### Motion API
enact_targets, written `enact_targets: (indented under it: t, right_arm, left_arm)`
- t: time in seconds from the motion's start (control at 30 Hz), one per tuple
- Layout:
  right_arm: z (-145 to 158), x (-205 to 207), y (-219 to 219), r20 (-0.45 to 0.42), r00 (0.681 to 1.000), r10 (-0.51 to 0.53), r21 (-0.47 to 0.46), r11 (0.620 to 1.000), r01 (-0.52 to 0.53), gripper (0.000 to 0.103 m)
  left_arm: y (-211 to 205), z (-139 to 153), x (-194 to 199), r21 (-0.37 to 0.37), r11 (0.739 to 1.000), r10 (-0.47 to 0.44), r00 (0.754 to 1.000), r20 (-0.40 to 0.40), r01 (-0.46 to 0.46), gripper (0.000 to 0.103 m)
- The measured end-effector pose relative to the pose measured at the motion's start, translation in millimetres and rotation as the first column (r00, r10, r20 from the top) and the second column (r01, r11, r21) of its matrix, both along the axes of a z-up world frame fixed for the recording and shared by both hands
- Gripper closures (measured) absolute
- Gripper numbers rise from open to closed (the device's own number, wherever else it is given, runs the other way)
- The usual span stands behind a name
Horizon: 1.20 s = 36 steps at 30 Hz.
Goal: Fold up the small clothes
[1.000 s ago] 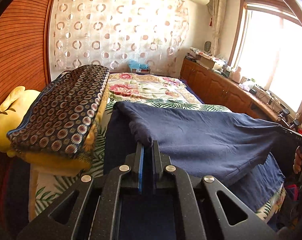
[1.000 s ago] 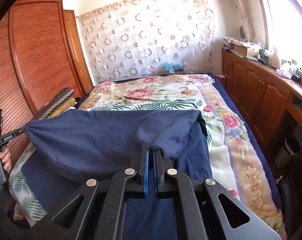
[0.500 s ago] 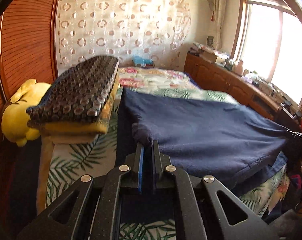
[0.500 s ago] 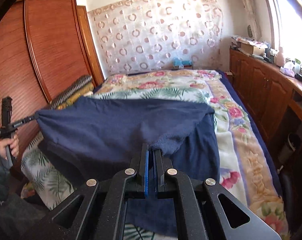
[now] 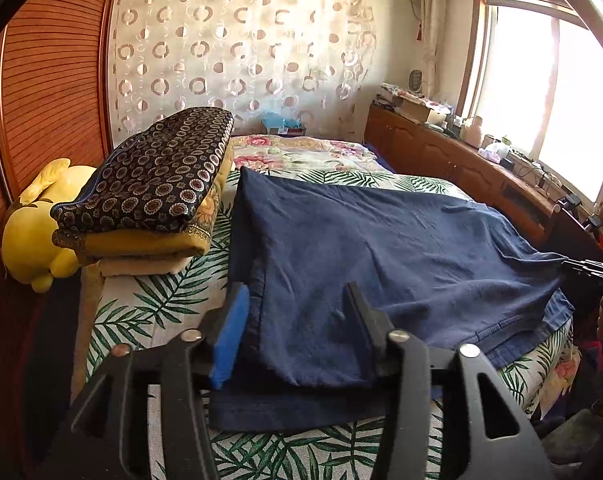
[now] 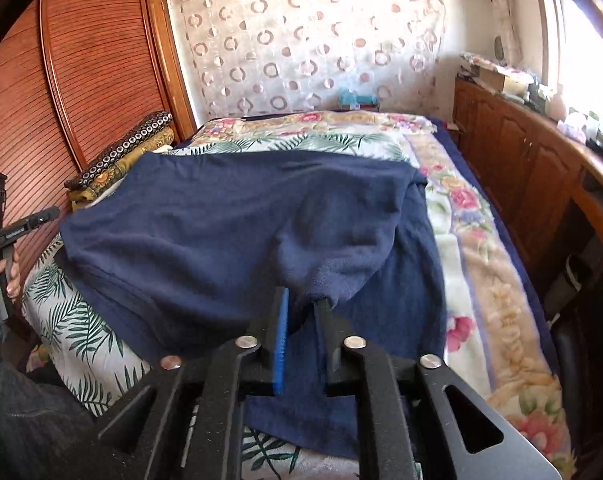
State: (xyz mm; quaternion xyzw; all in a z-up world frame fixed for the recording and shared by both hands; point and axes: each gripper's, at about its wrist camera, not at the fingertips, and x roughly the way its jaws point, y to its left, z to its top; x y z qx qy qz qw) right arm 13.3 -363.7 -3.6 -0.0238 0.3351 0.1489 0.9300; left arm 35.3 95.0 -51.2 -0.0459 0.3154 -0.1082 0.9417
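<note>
Now the folded dark-blue cotton garment (image 5: 381,248) lies flat on the leaf-print bed (image 5: 161,304), both the left hand-held gripper (image 5: 297,312) and right hand-held gripper (image 6: 303,312) just spreading, cloth loose between at six o'clock.

My left gripper (image 5: 295,300) sits at six o'clock, its fingers astride the near corner of the garment (image 5: 381,248), which lies folded over itself on the bed (image 5: 161,304). At ten o'clock a stack of folded blankets (image 5: 149,184) rests on the bed, a plush toy (image 5: 37,232) just behind it at nine. My right gripper (image 6: 303,302) straddles the garment's opposite corner, perhaps touching it. A cabinet (image 6: 521,168) runs along two o'clock.
</note>
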Motion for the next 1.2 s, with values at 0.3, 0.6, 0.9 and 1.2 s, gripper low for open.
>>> enact_targets:
  t: [0.3, 0.6, 0.9, 1.2]
  right_arm:
    - [1, -15, 18, 0.037, 0.999, -0.003, -0.044, 0.999, 0.004, 0.062]
    - [-11, -7, 38, 0.040, 0.999, 0.034, -0.041, 0.999, -0.033, 0.058]
    - [-50, 30, 72, -0.022, 0.998, 0.059, -0.092, 0.994, -0.060, 0.058]
    - [-68, 37, 86, -0.009, 0.997, 0.078, -0.094, 0.992, -0.078, 0.057]
  left_arm:
    - [5, -6, 3, 0.015, 0.999, 0.036, 0.999, -0.014, -0.036, 0.023]
    - [-2, -16, 9, 0.045, 0.998, 0.052, 0.998, -0.045, -0.050, 0.023]
    - [-7, -37, 17, 0.088, 0.995, 0.061, 0.991, -0.116, -0.051, 0.023]
    - [4, -53, 20, 0.096, 0.991, 0.107, 0.979, -0.172, -0.092, 0.023]
